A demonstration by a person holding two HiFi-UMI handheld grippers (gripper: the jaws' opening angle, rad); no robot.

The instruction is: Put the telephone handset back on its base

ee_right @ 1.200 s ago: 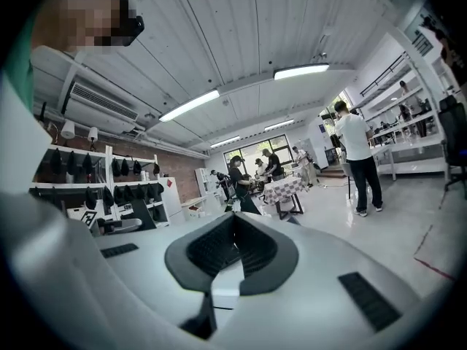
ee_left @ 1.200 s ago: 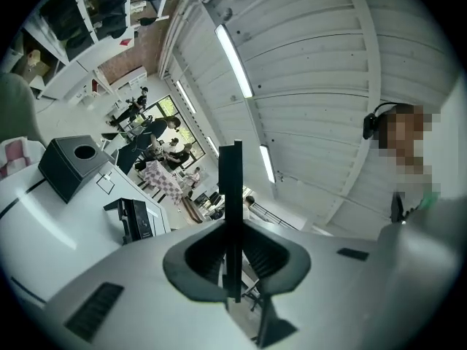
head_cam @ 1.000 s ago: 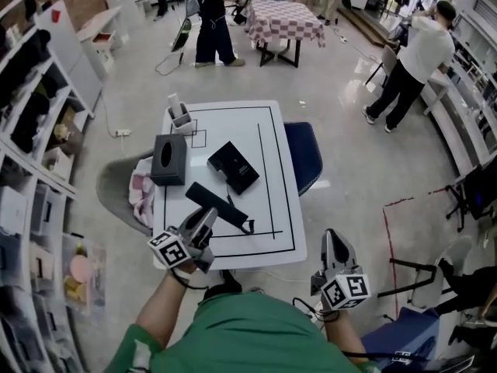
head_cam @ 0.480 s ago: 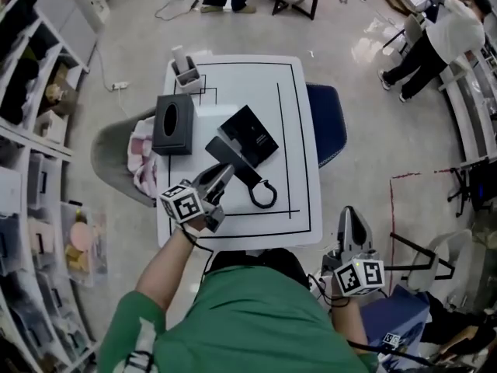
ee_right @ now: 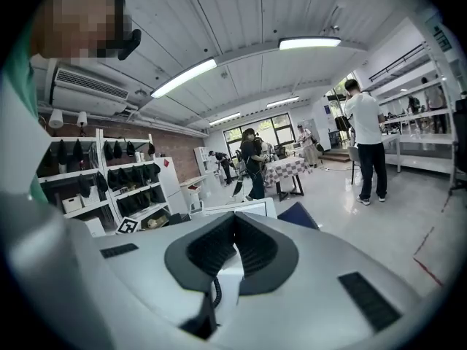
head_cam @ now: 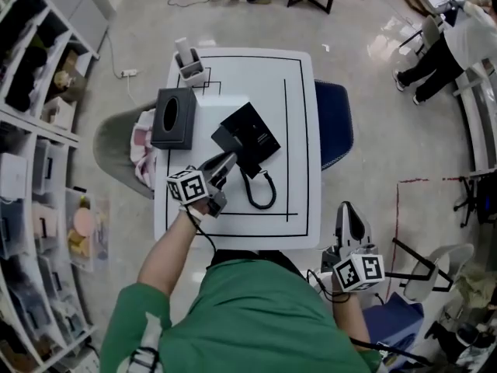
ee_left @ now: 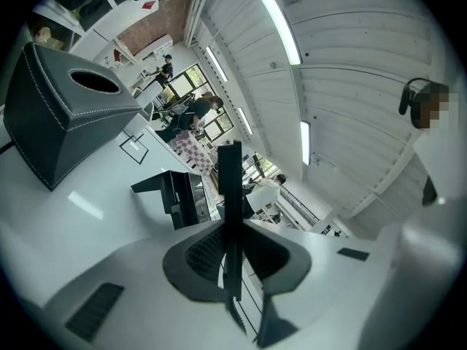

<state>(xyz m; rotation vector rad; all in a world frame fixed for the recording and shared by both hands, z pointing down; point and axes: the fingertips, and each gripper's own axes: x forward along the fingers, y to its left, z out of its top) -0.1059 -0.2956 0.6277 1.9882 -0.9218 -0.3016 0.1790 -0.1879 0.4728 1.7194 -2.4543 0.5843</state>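
Left tongs (head_cam: 227,162) clench the handset (ee_left: 230,188) beside its base (head_cam: 248,134); right tongs (head_cam: 347,213) closed, empty.

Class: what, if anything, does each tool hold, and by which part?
The left tool clamps the telephone handset by its broad faces, apparently near the corded end. The right tool holds nothing; its jaws are together.

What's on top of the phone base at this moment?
Nothing looks seated on the base; its top shows bare. The handset is clamped in the left gripper beside it. The handset's far end hides the base's near corner.
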